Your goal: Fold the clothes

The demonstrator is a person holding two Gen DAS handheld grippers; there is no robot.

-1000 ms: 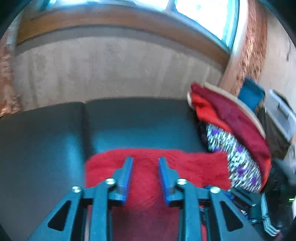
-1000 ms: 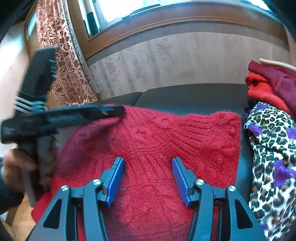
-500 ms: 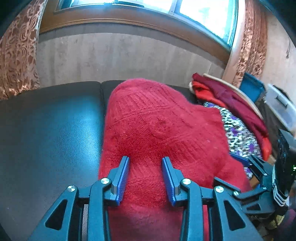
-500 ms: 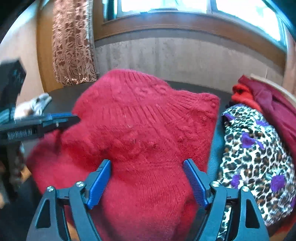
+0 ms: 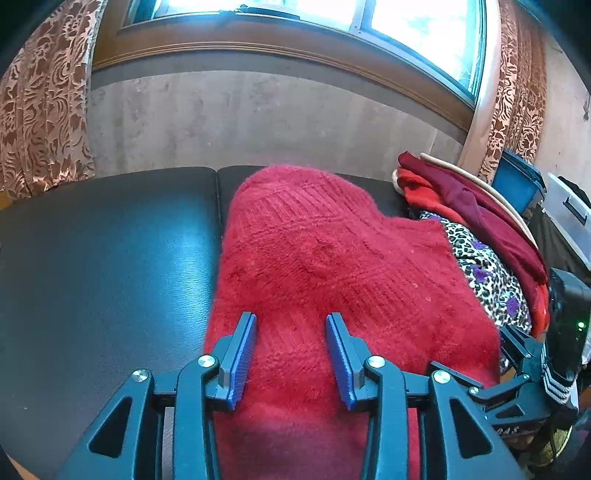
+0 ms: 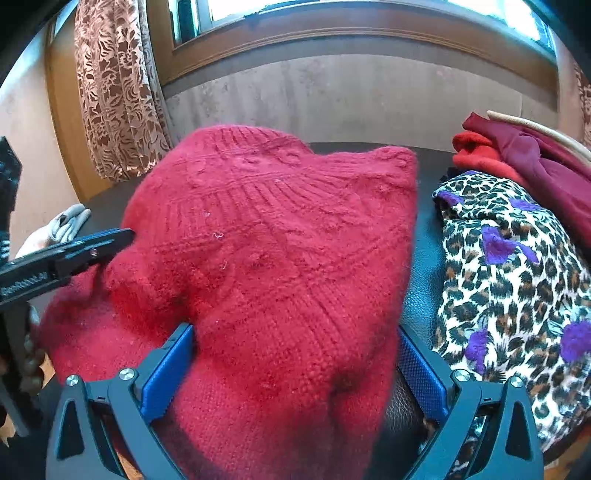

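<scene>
While both our grippers, left [image 5: 291, 356] and right [image 6: 295, 369], keep fingers spread over the bunched red knit sweater [image 6: 280, 258], its fuzzy bulk could slump off the black tabletop [image 5: 103, 258].

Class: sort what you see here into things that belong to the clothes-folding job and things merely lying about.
Job: red knitted sweater; left gripper; right gripper; leopard-print garment; dark red clothes.

Lying about: patterned curtain; blue box; window.

Red knit sweater [image 6: 280, 258], leopard-print cloth [image 6: 517, 280] with purple patches, black couch [image 5: 92, 258].
</scene>
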